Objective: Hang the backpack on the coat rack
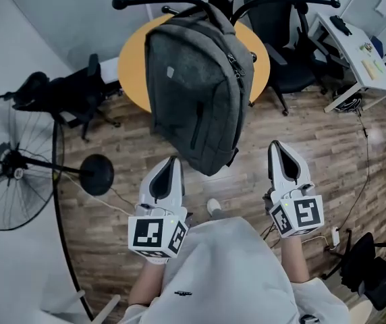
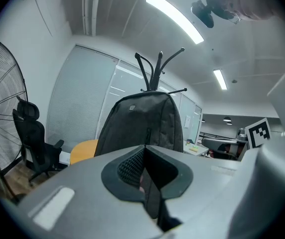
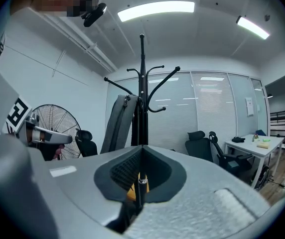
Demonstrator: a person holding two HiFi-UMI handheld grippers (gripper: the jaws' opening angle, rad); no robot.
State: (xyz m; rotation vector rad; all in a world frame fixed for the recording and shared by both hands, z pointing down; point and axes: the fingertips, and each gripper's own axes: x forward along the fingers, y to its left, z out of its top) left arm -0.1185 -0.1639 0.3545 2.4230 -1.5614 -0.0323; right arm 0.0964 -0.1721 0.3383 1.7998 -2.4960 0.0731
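The grey fabric backpack (image 1: 196,93) hangs from the black metal coat rack with curved hooks (image 3: 142,73), ahead of and between the two tools. The left hand-held gripper (image 1: 171,162) has its jaws closed on nothing; the right hand-held gripper (image 1: 279,148) is likewise closed and empty. Neither touches the bag.

Hazards:
- No view shows how the bag's top loop sits on the hook. If it rests near the tip, a nudge from either hand-held gripper could swing the bag and slip it off.
- The one-sided load could tip the rack
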